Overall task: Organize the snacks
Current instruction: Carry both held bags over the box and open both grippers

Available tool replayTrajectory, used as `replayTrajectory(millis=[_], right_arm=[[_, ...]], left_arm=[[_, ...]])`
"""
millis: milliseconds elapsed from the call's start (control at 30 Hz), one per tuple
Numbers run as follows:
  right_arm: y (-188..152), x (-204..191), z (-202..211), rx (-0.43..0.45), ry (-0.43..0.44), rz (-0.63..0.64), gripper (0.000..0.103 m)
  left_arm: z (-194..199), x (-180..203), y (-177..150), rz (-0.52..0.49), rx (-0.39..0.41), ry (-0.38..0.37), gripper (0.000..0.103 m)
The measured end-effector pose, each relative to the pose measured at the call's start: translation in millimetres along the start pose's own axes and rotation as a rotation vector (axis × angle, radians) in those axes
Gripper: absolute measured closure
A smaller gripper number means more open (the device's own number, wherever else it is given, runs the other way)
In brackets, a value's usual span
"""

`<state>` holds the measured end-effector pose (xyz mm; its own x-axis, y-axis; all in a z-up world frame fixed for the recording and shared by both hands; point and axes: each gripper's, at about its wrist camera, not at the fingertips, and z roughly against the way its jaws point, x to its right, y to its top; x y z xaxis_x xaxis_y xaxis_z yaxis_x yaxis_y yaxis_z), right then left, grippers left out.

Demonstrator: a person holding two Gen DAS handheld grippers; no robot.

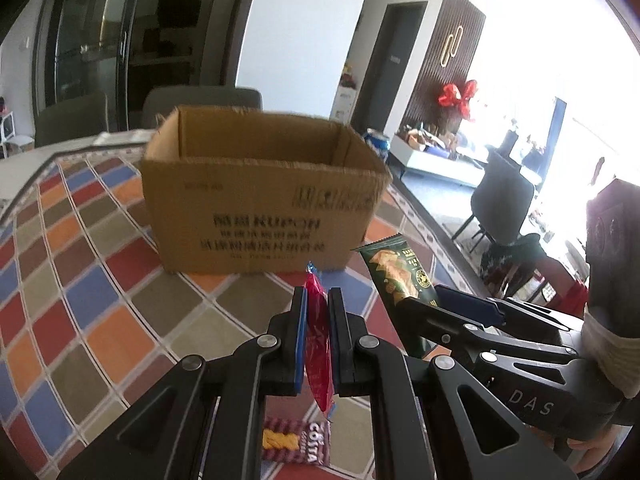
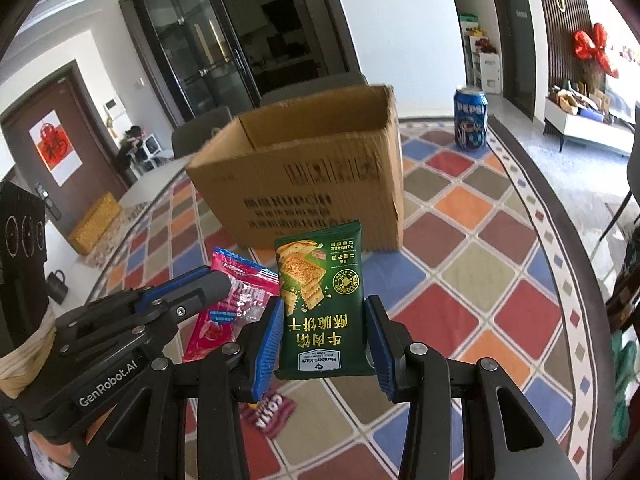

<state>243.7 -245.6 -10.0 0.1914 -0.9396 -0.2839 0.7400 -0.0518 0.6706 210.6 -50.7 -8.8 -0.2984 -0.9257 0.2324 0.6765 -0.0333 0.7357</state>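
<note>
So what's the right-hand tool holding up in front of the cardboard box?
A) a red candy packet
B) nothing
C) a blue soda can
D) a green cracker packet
D: the right gripper has its jaws pressed on both sides of the green cracker packet, which is up off the table in front of the cardboard box.

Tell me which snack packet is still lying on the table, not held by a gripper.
The maroon Costa packet lies on the checked tablecloth. The red packet is clamped in the left gripper, the green cracker packet in the right gripper.

Blurred print on the cardboard box; Costa packet half hidden beneath the left claw.
</note>
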Motion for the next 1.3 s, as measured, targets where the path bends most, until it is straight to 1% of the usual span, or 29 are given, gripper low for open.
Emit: replayTrajectory(millis=[267,667,933,1167,1300], right_arm=[[25.0,-13.0,6.0,0.059,0.014,0.016,0.061],[59.7,-27.9,9.3,0.123,0.032,0.041,0.061],[84.3,-34.4,11.4,0.163,0.036,0.056,0.061],[103.7,-37.8,5.0,0.177,0.041,0.071,0.061],[116.0,-39.4,0.2,0.182,0.029,0.088,0.061]], left_arm=[[16.5,-5.3,25.6,-0.016,0.079,0.019,0.092],[31.5,-13.6,61.8,-0.027,0.158,0.035,0.092],[32.8,-17.0,86.4,-0.051,0.193,0.058,0.092],[26.1,-23.1,108.0,-0.074,0.207,0.080,0.092],[20.0,-27.3,119.4,-0.085,0.211,0.092,0.092]])
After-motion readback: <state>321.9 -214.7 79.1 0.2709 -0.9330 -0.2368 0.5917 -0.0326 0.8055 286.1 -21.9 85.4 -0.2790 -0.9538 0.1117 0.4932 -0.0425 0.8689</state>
